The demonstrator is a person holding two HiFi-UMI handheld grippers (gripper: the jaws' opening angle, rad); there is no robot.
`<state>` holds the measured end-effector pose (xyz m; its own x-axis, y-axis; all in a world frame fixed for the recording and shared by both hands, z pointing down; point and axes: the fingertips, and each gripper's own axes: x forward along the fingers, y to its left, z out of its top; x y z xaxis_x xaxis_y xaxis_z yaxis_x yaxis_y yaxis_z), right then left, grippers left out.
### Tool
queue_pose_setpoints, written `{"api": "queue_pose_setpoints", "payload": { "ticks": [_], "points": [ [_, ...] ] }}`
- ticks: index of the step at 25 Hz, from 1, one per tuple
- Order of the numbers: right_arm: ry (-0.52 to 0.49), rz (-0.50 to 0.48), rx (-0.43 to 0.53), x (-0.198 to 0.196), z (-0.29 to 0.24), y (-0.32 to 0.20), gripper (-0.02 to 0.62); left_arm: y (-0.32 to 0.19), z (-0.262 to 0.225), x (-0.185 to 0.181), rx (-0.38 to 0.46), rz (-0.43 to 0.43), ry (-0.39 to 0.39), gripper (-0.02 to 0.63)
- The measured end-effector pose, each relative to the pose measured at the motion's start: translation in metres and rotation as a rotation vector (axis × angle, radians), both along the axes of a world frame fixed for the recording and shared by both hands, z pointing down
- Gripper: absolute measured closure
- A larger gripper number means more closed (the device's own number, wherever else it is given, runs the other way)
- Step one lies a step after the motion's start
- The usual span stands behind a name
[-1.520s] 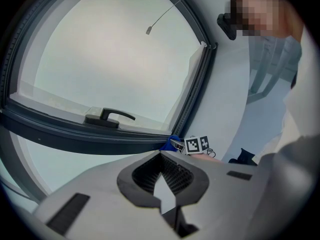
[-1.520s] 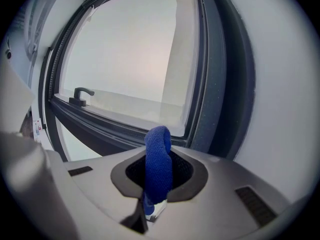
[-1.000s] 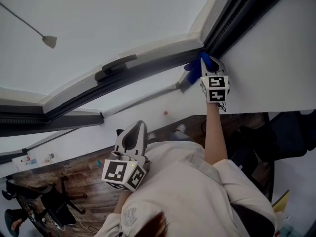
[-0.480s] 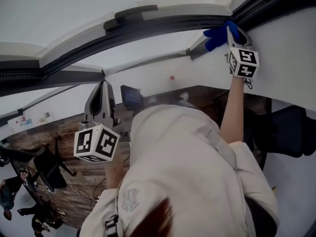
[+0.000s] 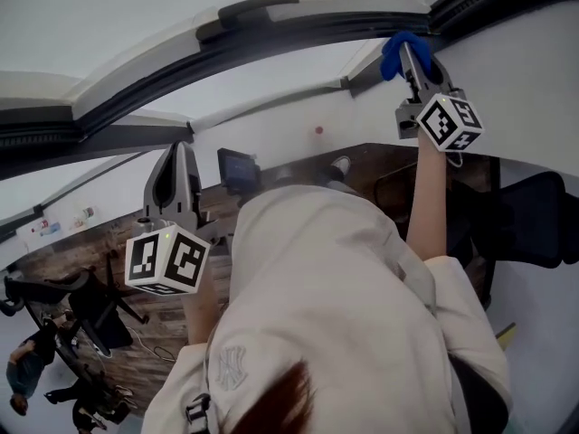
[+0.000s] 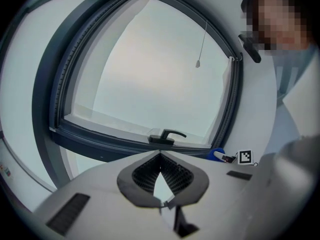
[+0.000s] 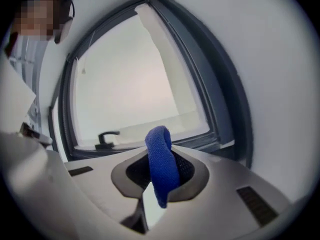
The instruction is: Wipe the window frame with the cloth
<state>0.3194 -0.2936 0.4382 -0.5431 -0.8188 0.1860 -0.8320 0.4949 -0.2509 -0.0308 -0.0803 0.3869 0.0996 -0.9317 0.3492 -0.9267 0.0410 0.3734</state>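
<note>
Pinching blue cloth [image 7: 161, 164] in right gripper [image 5: 412, 66] | at window frame [image 5: 298, 33] far right corner | left gripper [image 6: 160, 156] pressed together, empty

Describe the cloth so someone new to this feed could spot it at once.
Start at the dark window frame and follow it to the corner on the person's right. The raised right tongs there are shut on the cloth, a small folded strip. It is the only bright blue thing among grey frame and white wall.
</note>
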Motion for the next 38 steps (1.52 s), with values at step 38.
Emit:
{"api": "queue_pose_setpoints", "payload": {
  "ticks": [38],
  "points": [
    [0.085, -0.453, -0.144, -0.095, 0.000, 0.398, 0.552, 0.248, 0.006, 0.007, -0.046, -0.095, -0.017, 0.601]
  ]
}}
